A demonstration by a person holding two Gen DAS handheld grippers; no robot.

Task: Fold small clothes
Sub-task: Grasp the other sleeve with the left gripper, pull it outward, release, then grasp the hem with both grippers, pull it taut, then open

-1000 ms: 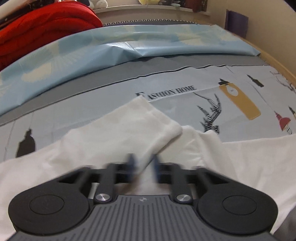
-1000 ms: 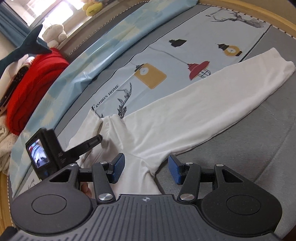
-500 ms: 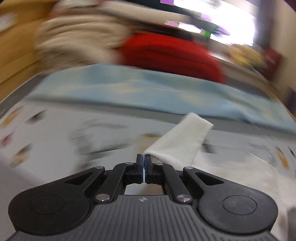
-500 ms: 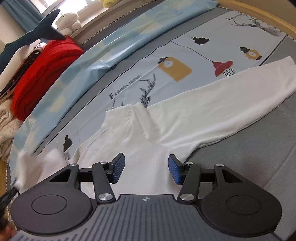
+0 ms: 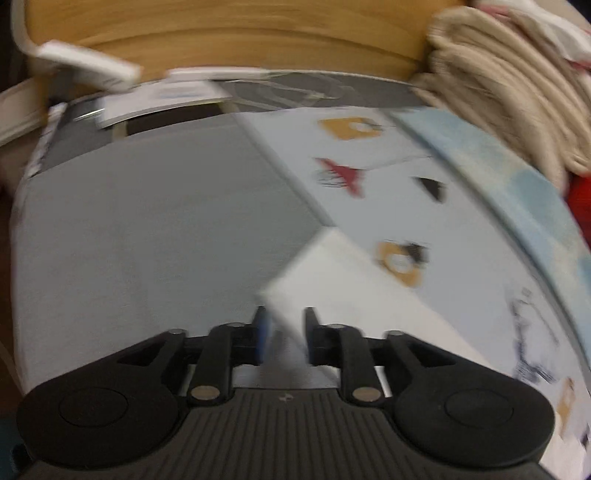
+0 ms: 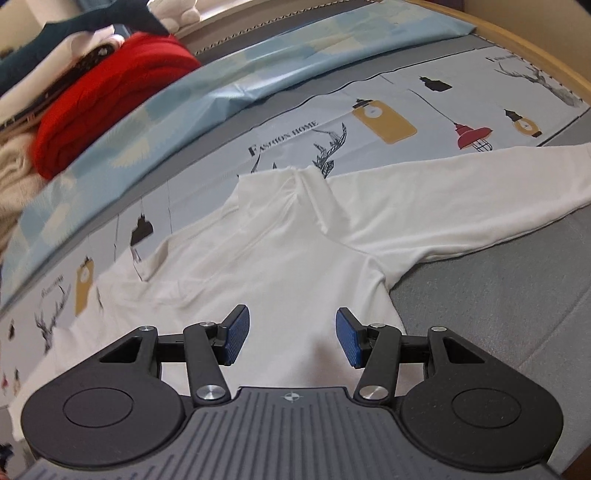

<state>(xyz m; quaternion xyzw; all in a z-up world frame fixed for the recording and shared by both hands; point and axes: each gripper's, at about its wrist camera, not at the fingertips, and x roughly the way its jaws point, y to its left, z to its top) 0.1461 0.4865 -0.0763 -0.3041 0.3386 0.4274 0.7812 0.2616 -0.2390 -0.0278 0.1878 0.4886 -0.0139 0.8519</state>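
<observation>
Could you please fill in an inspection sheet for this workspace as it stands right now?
Surface: bed sheet, grey with a printed band.
Job's things: white top spread flat, right sleeve stretched out; left sleeve laid out.
Clutter: red knit and beige knit piled beyond a blue cover.
Grippers: left gripper jaws just opening, sleeve end between them; right gripper open above the top's body.
Cables: nothing seen.
Surroundings: wooden bed frame.

left-wrist view motion-blurred, white sleeve (image 5: 332,280) end smeared, white top (image 6: 280,258) right cuff cut off by frame edge
</observation>
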